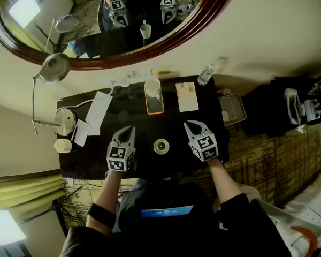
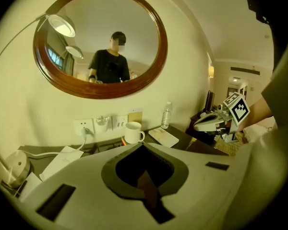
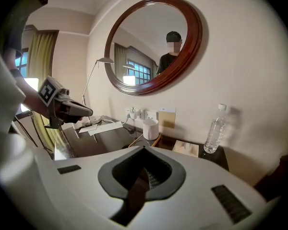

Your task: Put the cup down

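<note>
A small pale green cup [image 1: 161, 146] stands upright on the dark table [image 1: 134, 116], near its front edge and between my two grippers. Nothing holds it. My left gripper [image 1: 129, 128] is to its left, shut and empty, with its jaws together in the left gripper view [image 2: 143, 145]. Just right of the cup, my right gripper [image 1: 188, 125] is also shut with nothing between its jaws [image 3: 144, 148]. Each gripper shows in the other's view: the right gripper [image 2: 216, 121] and the left gripper [image 3: 72, 110]. The cup itself is hidden in both gripper views.
A white mug [image 1: 152, 86] sits on an orange-edged tray [image 1: 155, 107] at the back of the table, beside a booklet [image 1: 186, 96] and a water bottle [image 1: 205, 75]. Papers [image 1: 98, 111] and a desk lamp [image 1: 53, 68] are at the left. A round mirror [image 1: 166, 42] hangs behind.
</note>
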Demonstrator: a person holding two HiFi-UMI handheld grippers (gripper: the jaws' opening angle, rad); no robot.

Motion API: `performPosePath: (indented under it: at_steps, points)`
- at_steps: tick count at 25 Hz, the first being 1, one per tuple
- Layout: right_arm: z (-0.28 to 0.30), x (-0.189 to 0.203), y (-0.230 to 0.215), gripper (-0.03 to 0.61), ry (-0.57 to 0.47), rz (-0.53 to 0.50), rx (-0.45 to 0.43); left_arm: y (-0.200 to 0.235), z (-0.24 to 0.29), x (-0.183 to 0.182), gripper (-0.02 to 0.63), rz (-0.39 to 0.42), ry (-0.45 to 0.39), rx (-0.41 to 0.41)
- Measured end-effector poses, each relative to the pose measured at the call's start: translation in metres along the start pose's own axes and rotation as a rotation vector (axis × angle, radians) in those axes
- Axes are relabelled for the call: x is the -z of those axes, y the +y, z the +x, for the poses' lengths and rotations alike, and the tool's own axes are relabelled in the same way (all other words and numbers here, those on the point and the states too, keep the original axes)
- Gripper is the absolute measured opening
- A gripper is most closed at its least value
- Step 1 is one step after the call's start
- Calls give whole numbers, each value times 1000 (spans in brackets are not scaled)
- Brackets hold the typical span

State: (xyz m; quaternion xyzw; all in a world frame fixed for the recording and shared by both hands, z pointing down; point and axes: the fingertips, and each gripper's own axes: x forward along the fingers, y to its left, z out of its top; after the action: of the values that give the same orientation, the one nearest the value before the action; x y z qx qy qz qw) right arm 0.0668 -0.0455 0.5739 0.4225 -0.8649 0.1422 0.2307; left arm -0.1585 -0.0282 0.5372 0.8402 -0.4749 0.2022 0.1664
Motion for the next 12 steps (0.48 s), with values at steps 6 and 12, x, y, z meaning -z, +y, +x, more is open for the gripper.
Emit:
performPosePath:
  at_steps: [6,12]
  points:
    - [2,4,-1,11,10,15,-9,6,6,3,1,-16,-31,-7]
    - [2,4,-6,11,34,51,-5,5,12,1,2,-26,-31,-7]
